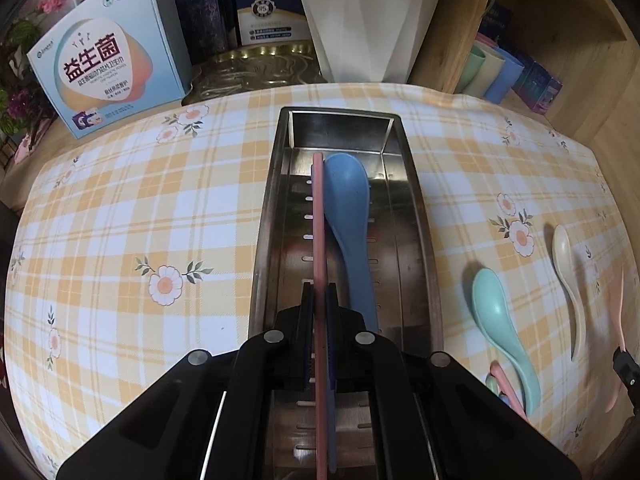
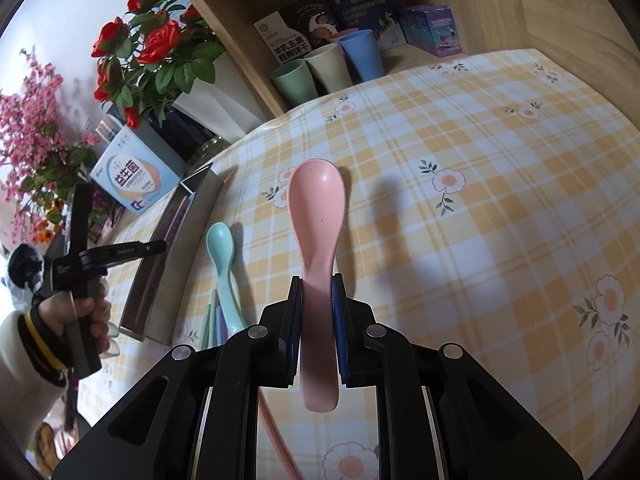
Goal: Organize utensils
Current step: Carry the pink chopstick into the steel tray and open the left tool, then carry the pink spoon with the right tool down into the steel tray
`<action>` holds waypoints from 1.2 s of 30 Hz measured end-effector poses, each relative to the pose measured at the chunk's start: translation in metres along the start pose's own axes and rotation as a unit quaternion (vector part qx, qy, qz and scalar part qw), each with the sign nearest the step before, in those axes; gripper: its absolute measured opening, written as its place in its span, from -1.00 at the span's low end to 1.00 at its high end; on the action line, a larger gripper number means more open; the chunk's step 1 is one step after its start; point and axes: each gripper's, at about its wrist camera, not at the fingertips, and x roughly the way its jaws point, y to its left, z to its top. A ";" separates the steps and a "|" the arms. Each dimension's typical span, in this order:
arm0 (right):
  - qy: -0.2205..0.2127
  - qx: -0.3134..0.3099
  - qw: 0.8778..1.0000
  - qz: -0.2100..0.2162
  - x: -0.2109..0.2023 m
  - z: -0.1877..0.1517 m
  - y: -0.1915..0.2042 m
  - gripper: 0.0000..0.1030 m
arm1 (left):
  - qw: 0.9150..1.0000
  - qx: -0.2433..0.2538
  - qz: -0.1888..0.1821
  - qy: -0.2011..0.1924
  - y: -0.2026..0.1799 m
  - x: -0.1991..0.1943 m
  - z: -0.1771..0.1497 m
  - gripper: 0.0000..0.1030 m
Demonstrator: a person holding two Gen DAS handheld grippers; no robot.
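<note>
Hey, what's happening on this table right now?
A person is sorting utensils with two handheld grippers. The left gripper is shut on a pink chopstick over the metal tray, where a blue spoon lies. The right gripper clamps a pink spoon. A teal spoon and cream spoon remain on the tablecloth.

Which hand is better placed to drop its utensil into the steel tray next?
Left. The left gripper holds pink chopsticks directly above the steel tray; the right gripper holds its pink spoon over the tablecloth.
</note>
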 end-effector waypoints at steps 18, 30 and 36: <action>0.028 -0.018 0.999 -0.005 -0.002 -0.001 0.030 -0.72 | 0.995 0.047 -0.052 -0.074 0.009 -0.078 -0.025 -0.22; 0.072 -0.076 0.994 -0.014 0.033 0.008 0.113 -0.72 | 0.992 0.044 -0.054 -0.103 0.059 -0.109 -0.077 0.85; 0.093 -0.099 0.990 -0.021 0.066 0.011 0.168 -0.72 | 0.993 0.014 -0.047 -0.110 0.094 -0.112 -0.091 0.88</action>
